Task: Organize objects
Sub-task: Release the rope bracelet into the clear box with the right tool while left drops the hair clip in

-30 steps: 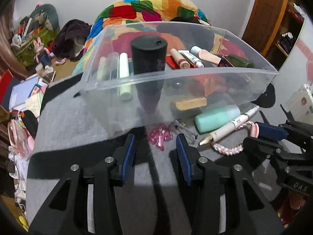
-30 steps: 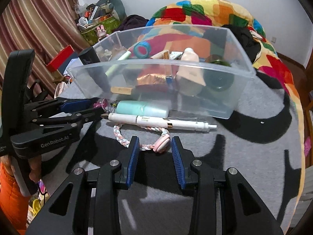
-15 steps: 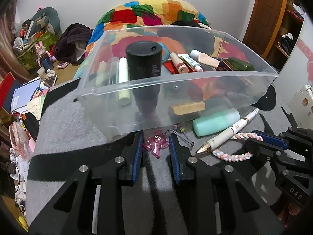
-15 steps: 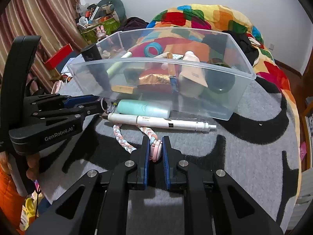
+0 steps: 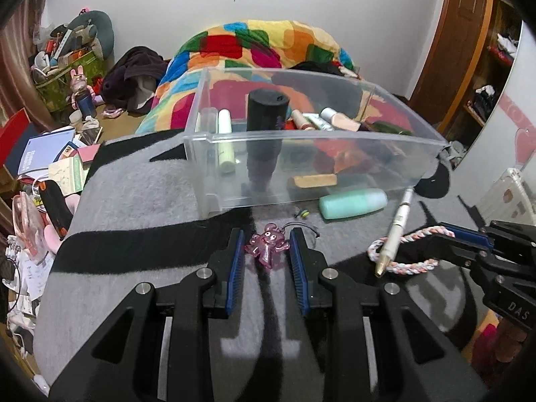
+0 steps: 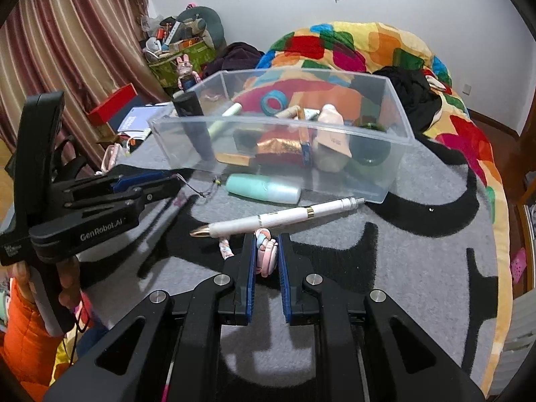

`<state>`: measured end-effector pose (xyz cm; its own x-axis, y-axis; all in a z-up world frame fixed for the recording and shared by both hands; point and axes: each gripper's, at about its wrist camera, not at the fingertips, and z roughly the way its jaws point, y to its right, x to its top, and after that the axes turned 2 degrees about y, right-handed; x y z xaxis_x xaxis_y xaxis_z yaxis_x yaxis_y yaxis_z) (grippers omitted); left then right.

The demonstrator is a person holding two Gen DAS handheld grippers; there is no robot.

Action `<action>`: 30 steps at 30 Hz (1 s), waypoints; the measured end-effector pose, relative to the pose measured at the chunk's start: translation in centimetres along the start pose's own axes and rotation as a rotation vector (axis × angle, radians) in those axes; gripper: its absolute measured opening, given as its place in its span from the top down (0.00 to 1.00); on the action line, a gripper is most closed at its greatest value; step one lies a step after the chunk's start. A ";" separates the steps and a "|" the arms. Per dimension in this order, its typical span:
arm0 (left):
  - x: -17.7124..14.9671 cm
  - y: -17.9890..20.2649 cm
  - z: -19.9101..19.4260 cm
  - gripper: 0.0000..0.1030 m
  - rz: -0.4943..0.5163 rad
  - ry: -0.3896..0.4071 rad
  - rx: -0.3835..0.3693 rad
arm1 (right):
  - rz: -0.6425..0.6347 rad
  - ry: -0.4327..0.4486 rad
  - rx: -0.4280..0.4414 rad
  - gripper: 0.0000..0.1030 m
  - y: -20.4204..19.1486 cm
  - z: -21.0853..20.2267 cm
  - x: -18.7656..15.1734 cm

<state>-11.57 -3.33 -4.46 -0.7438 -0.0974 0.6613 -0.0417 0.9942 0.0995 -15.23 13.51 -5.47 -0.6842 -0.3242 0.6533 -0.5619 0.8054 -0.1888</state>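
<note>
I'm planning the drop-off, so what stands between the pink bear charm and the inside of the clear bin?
Only the bin's near wall. The left gripper, jaws shut on the pink bear charm, must lift it over that rim. Nothing else visibly blocks it.

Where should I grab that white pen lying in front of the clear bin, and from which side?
Grip the white pen at mid-barrel, near its gold band, coming from above with the fingers across its width. It lies flat on the grey blanket, so the ends give little purchase. One caution: it rests across the braided cord that the right gripper is pinching, so lift it clear first.
</note>
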 end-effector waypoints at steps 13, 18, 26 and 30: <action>2.4 2.6 -6.1 0.73 0.051 0.149 -0.040 | -0.012 0.110 0.050 0.89 -1.2 -3.3 2.3; 3.6 3.4 -6.8 0.73 0.062 0.184 -0.029 | -0.011 0.159 0.049 0.89 -1.2 -4.2 3.7; 5.6 3.5 -6.3 0.73 0.049 0.201 -0.047 | -0.007 0.229 0.026 0.89 -0.8 -5.3 6.4; 6.4 3.4 -5.3 0.73 0.039 0.194 -0.074 | 0.008 0.238 0.012 0.89 -0.2 -4.9 7.4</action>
<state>-12.92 -0.83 4.04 -0.6008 -0.0728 0.7961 0.0389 0.9920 0.1201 -17.89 13.40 3.02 -0.5605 -0.1904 0.8060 -0.5633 0.8011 -0.2025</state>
